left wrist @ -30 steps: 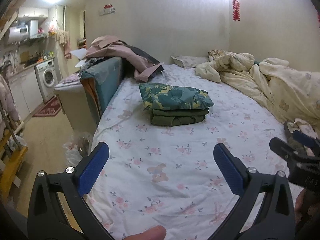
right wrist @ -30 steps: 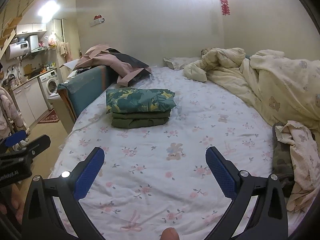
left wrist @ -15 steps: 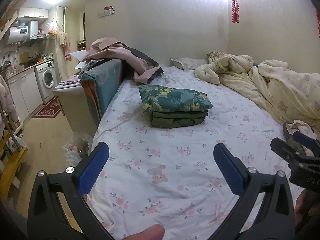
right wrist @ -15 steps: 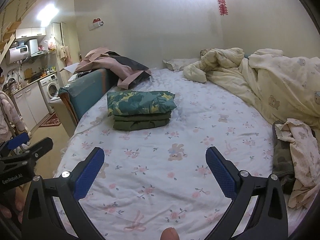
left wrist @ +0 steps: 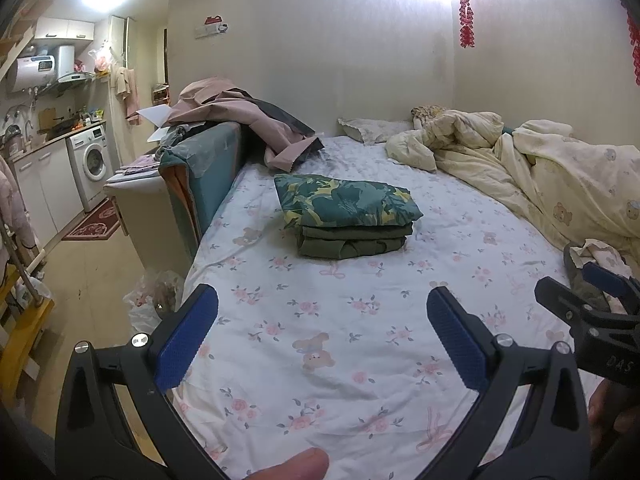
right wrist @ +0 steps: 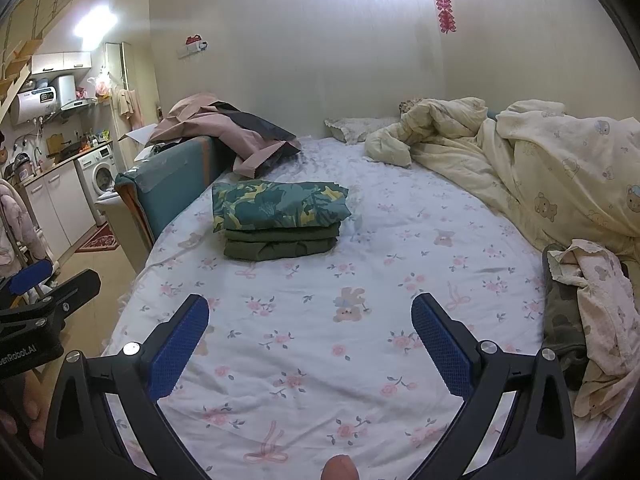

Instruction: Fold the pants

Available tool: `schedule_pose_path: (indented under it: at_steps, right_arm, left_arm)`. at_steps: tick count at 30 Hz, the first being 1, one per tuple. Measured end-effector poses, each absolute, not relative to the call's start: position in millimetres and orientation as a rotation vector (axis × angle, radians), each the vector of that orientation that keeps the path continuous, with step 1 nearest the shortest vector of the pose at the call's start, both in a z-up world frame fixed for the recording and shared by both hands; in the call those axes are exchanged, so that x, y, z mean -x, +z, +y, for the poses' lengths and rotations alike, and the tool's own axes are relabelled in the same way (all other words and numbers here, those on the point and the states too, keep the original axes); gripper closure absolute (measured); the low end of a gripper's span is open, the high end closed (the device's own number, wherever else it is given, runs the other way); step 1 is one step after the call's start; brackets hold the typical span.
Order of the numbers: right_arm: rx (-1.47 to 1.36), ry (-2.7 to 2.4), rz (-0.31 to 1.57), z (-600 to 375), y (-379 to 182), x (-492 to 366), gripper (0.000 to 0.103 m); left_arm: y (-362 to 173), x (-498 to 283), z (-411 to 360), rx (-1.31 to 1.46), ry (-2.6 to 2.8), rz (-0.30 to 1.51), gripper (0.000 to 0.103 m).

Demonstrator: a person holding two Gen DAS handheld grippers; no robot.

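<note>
A stack of folded clothes sits on the flowered bed sheet (left wrist: 320, 320): a green leaf-print piece (left wrist: 344, 200) on top of folded olive pants (left wrist: 352, 242). The stack also shows in the right wrist view (right wrist: 280, 220). A dark garment (right wrist: 560, 320) and a pale pink one (right wrist: 600, 312) lie in a heap at the bed's right edge. My left gripper (left wrist: 322, 332) is open and empty above the near sheet. My right gripper (right wrist: 310, 336) is open and empty, also well short of the stack.
A rumpled cream duvet (left wrist: 540, 168) fills the bed's right side. A teal sofa back (left wrist: 208, 176) with pink clothes (left wrist: 240, 116) borders the left. A washing machine (left wrist: 94, 158) and cabinets stand at far left, with floor beside the bed.
Both grippers have tilted slightly, so the bed and stack sit a little lower in view. Both stay open and empty. Nothing on the bed has moved.
</note>
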State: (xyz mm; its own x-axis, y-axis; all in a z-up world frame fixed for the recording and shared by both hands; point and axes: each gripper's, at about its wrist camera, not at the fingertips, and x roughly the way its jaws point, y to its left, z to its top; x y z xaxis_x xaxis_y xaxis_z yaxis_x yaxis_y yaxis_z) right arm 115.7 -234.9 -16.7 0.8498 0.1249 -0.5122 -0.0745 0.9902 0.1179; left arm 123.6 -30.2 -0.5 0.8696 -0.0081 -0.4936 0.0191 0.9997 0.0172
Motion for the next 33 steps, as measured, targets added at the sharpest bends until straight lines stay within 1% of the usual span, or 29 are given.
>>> schedule_pose_path:
  at_steps: [33]
  right_arm:
    - [-0.083, 0.105, 0.542, -233.5, -16.8, -113.6, 0.0]
  left_arm:
    - [-1.3, -124.5, -30.2, -0.028, -0.026, 0.519, 0.0]
